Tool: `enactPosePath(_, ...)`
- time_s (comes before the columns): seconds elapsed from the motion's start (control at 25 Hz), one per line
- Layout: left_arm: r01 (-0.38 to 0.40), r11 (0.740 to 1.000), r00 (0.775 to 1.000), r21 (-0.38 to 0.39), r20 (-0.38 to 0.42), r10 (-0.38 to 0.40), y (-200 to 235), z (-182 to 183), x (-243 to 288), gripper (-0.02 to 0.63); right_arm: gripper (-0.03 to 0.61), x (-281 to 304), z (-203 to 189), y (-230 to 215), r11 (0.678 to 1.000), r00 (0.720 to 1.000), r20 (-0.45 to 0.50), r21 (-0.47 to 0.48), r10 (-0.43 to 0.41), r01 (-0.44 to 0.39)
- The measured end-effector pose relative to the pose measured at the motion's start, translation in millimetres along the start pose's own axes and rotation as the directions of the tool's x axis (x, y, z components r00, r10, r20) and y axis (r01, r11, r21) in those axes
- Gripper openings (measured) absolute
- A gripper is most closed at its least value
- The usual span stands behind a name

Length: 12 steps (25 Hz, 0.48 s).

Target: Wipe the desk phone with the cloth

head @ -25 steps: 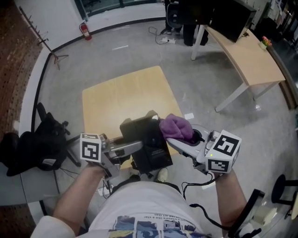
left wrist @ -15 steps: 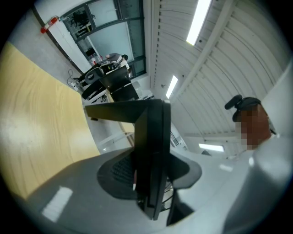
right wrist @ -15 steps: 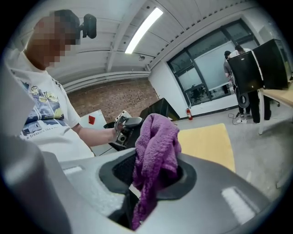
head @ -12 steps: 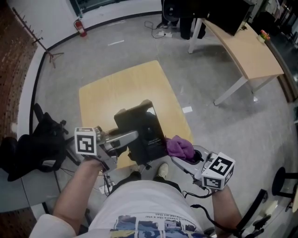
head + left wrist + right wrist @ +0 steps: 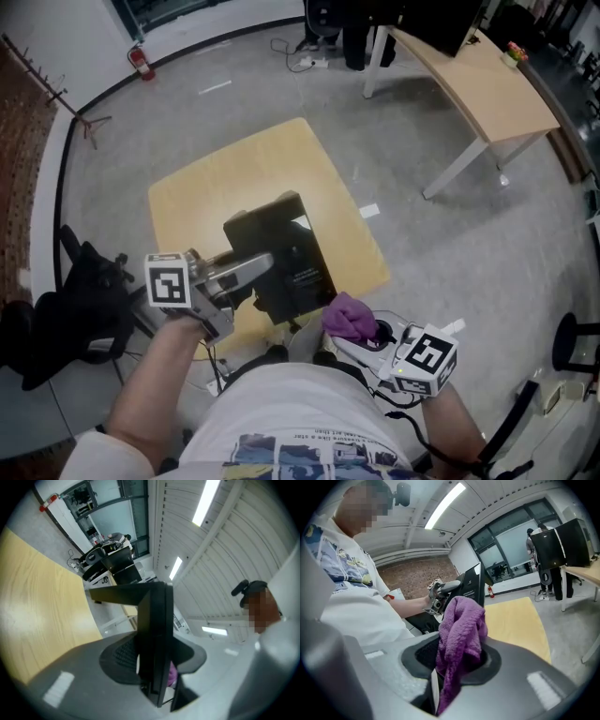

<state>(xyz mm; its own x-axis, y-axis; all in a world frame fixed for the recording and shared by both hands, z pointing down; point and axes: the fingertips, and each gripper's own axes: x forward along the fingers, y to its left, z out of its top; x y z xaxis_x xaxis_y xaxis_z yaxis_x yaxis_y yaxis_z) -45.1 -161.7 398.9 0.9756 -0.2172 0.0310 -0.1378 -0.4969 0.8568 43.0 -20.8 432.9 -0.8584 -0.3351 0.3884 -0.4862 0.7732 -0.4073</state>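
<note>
The black desk phone [image 5: 281, 251] is held tilted over the near edge of the small wooden table [image 5: 225, 183], with my left gripper [image 5: 255, 272] shut on its left side. In the left gripper view the phone's body [image 5: 157, 634] stands edge-on between the jaws of the left gripper [image 5: 157, 670]. The purple cloth [image 5: 348, 316] is bunched in my right gripper [image 5: 354, 334], which is shut on it, below and right of the phone and apart from it. The right gripper view shows the cloth [image 5: 461, 632] hanging from the jaws, with the phone [image 5: 471, 588] beyond.
A long light wooden desk [image 5: 483, 84] stands at the back right, with a dark monitor on it. A black office chair [image 5: 80, 305] is at the left. A fire extinguisher [image 5: 141, 62] and a coat stand [image 5: 56, 98] are by the far wall.
The right gripper with the cloth has moved from the phone's upper right side down toward the person's body. The left gripper has kept hold of the phone.
</note>
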Motion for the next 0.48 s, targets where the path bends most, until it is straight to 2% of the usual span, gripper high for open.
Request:
enactPosePath(0.28,0.029,1.000,0.999,-0.009,-0.013,-0.029,3,10,-2,0.181,0.104,44,5,23,0.993,0.997,-0.068,-0.109,0.032,-0.039)
enactPosePath(0.48,0.046,0.999,0.998,-0.016,-0.047,-0.047,6,7,-4,0.181,0.104,51,-1,13,0.991,0.995,-0.101,-0.132,-0.015,0.001)
